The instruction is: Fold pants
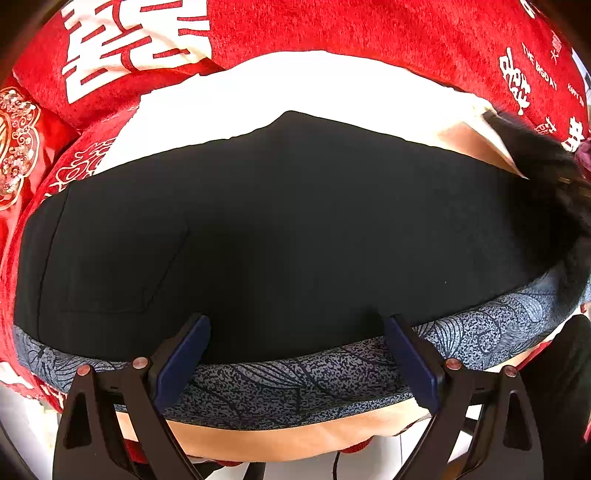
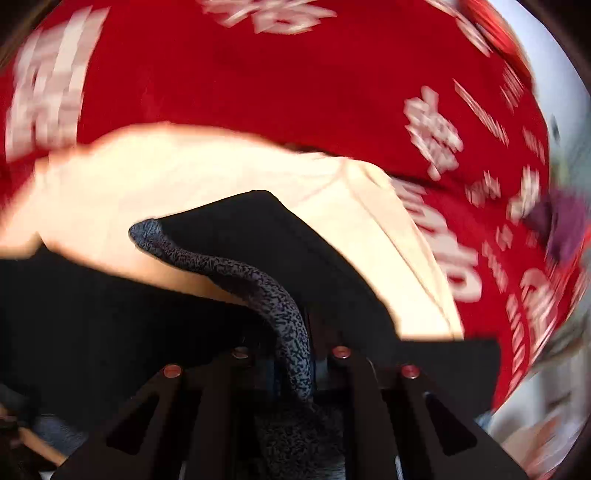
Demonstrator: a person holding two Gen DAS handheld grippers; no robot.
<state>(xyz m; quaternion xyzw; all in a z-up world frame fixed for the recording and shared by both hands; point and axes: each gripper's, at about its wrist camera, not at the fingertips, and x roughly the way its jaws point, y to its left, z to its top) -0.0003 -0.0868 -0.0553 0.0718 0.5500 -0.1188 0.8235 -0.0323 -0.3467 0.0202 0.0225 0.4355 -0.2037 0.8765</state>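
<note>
Black pants [image 1: 280, 229] lie spread across a cream cloth, with a grey patterned fabric band [image 1: 295, 384] along their near edge. My left gripper [image 1: 295, 354] is open, its blue pads [image 1: 181, 362] apart over the near edge of the pants and the band. In the right wrist view my right gripper [image 2: 291, 365] is shut on a strip of the grey patterned fabric [image 2: 266, 291], which rises from between the fingers, with the black pants [image 2: 258, 229] around it. This view is motion blurred.
A red blanket with white characters [image 1: 369, 33] covers the surface behind and around the pants; it also shows in the right wrist view [image 2: 258, 81]. The cream cloth [image 1: 295, 85] lies under the pants. Dark hair [image 1: 554, 177] hangs in at the right.
</note>
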